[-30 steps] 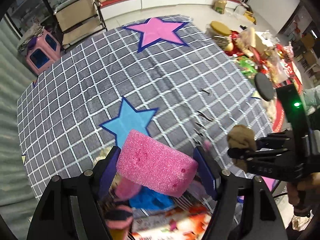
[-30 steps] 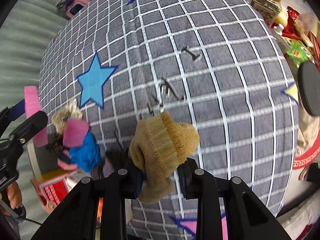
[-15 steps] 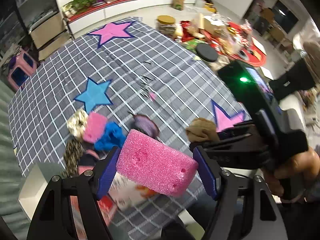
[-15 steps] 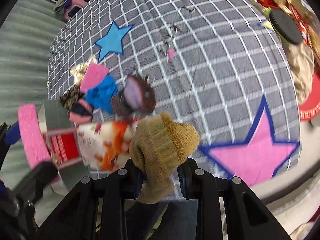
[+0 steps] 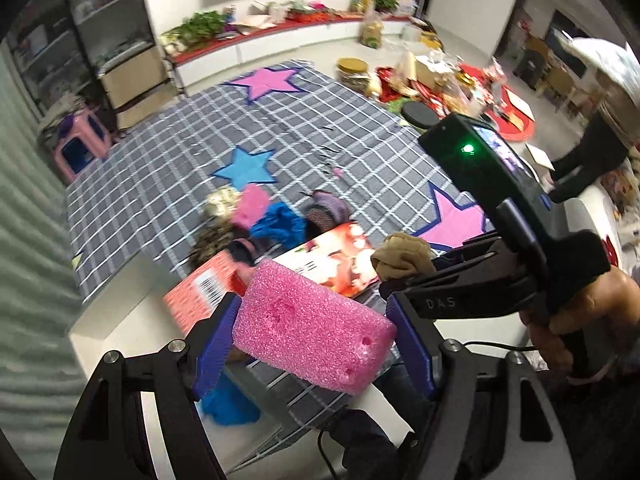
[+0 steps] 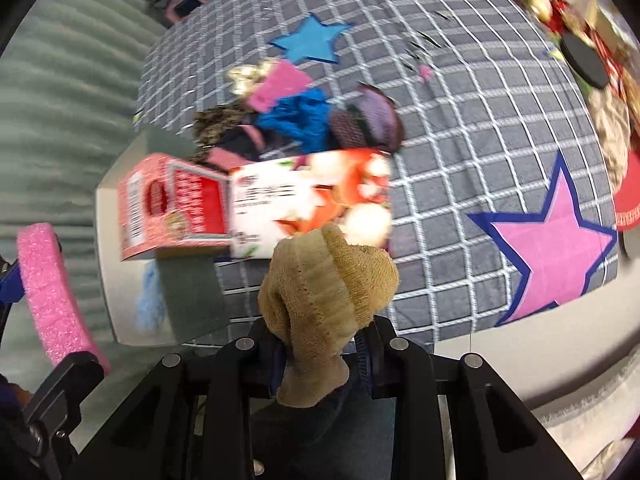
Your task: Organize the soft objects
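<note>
The left gripper [image 5: 312,344] is clamped on a pink sponge [image 5: 312,340], lower centre of the left wrist view, blue pads pressing both ends. The right gripper [image 6: 324,360] is closed on a tan knit sock [image 6: 328,300], bottom centre of the right wrist view — the sock bulges up above the jaws. In the left view the right gripper [image 5: 400,280] sits at mid-right w/ the sock [image 5: 402,260] at its tip.

Mid-frame in both views lies a pile of soft things on the grey checked cloth [image 6: 480,140]: a pink sponge piece [image 6: 280,84], a blue cloth [image 6: 296,120], a purple-brown item [image 6: 372,120] and a speckled dark item [image 6: 220,124] — all touching or overlapping. A red-and-white printed box [image 6: 256,200] lies just below the pile, at the cloth's near edge. Pink star [image 6: 552,248] at right, blue star [image 6: 312,40] in the upper centre. The right view is motion-blurred, so fine detail is unclear.
</note>
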